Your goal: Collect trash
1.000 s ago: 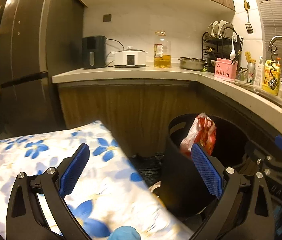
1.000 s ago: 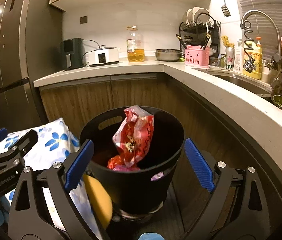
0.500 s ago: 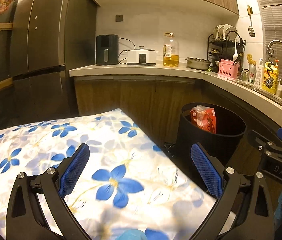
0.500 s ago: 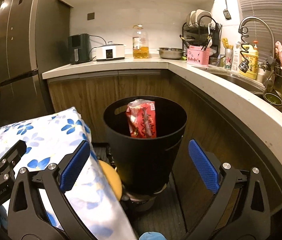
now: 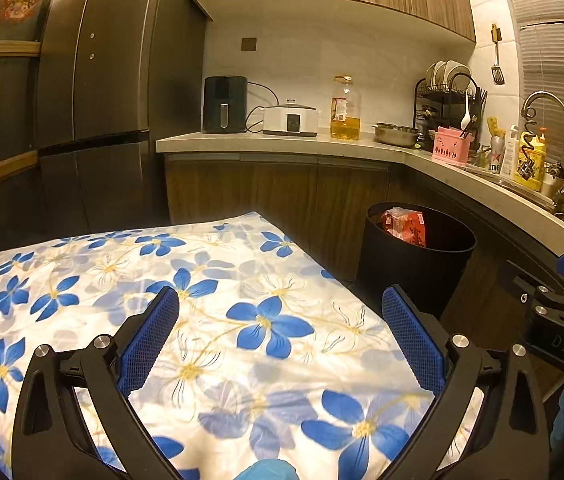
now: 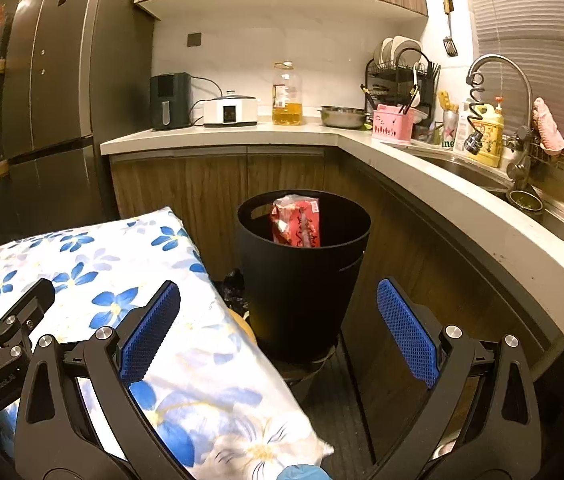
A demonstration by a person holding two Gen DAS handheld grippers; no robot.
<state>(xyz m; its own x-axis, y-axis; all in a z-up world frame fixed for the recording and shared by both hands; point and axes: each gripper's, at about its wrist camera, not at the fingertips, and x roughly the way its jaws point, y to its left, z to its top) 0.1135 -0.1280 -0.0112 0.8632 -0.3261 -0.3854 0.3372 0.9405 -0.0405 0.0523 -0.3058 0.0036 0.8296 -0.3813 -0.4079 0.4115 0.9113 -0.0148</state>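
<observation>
Gaping wide and empty, right tongs (image 6: 278, 328) just opened, left tongs (image 5: 282, 334) likewise wide over floral cloth (image 5: 186, 304), red wrapper (image 6: 295, 226) upright in black bin (image 6: 301, 288), below bench (image 6: 461, 208).

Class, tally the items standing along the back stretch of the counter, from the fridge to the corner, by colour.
Black: 1, air fryer
White: 1, cooker
Clear with yellow oil: 1, bottle
Silver: 1, bowl
Total: 4

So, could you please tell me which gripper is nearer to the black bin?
Right. The right gripper faces the black bin head-on, open and empty. The left gripper sits further left, over the flowered cloth, with the bin off to its right.
</observation>
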